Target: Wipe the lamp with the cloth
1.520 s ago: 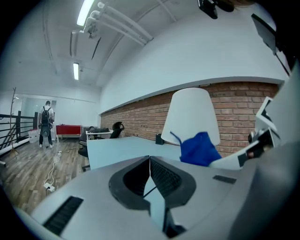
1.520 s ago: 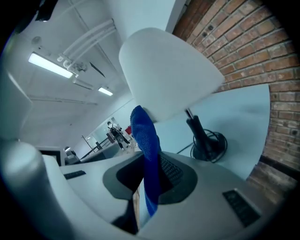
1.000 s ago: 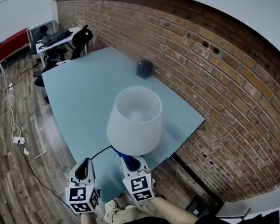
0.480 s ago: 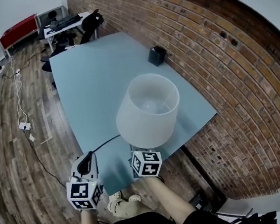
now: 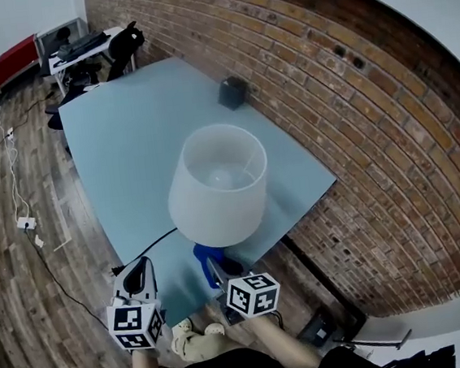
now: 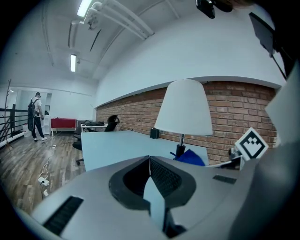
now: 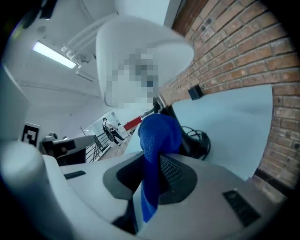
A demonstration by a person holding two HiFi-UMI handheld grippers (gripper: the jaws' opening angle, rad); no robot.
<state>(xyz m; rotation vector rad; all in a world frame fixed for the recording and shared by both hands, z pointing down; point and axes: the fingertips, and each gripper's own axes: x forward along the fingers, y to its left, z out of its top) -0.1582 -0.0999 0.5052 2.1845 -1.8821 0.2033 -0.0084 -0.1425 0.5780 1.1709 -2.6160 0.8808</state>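
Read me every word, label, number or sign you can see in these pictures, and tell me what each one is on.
No readable text anywhere.
The cubes on the left gripper and right gripper: black-and-white square markers, patterns only, no letters or digits.
The small dark box: too small to show any print.
The lamp and the blue cloth: no print.

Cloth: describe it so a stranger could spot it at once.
On the pale blue table by the brick wall stands a white lamp. The cloth is at its base, pinched in the right gripper: the only bright blue thing.
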